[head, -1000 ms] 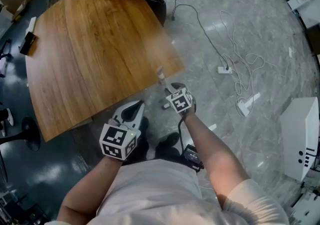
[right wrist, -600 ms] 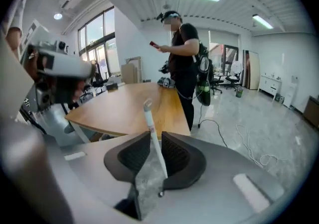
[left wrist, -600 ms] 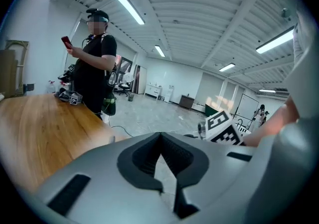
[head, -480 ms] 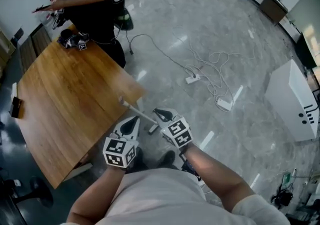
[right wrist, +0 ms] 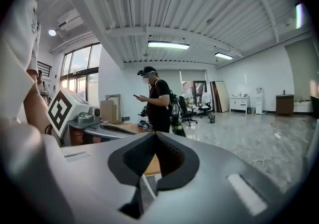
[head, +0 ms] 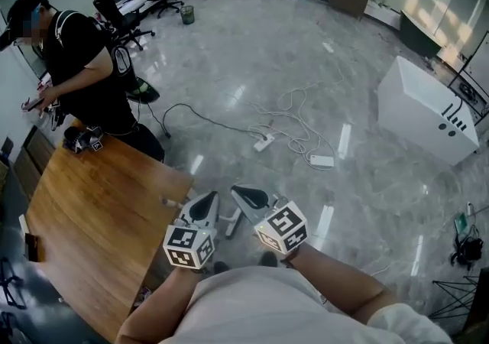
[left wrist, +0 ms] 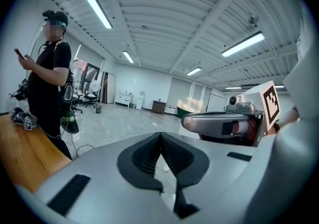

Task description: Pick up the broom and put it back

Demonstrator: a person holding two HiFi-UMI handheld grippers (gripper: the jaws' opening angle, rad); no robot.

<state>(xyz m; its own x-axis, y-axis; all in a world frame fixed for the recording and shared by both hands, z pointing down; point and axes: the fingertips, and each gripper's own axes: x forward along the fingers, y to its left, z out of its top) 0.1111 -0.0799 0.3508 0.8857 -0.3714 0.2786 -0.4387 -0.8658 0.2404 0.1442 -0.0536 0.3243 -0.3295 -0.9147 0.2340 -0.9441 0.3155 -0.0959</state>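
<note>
In the head view my two grippers hang side by side just in front of my chest, above the grey floor. The right gripper (head: 243, 195) (right wrist: 155, 136) is shut, and a thin pale broom handle (head: 227, 224) (right wrist: 144, 188) passes through the notch under its pads. The handle slants left toward the table corner, partly hidden behind the left gripper (head: 205, 201) (left wrist: 160, 136). The left gripper's jaws are shut with nothing between them. The broom's head is not in view.
A wooden table (head: 92, 212) stands at my left. A person in black (head: 84, 67) stands at its far side. Cables and power strips (head: 263, 140) lie on the floor ahead. A white cabinet (head: 428, 113) is at the right.
Both grippers have risen from the table's near corner. The right jaws have closed on the handle, which has tipped from upright to slanting. The head view has lifted toward the room.
</note>
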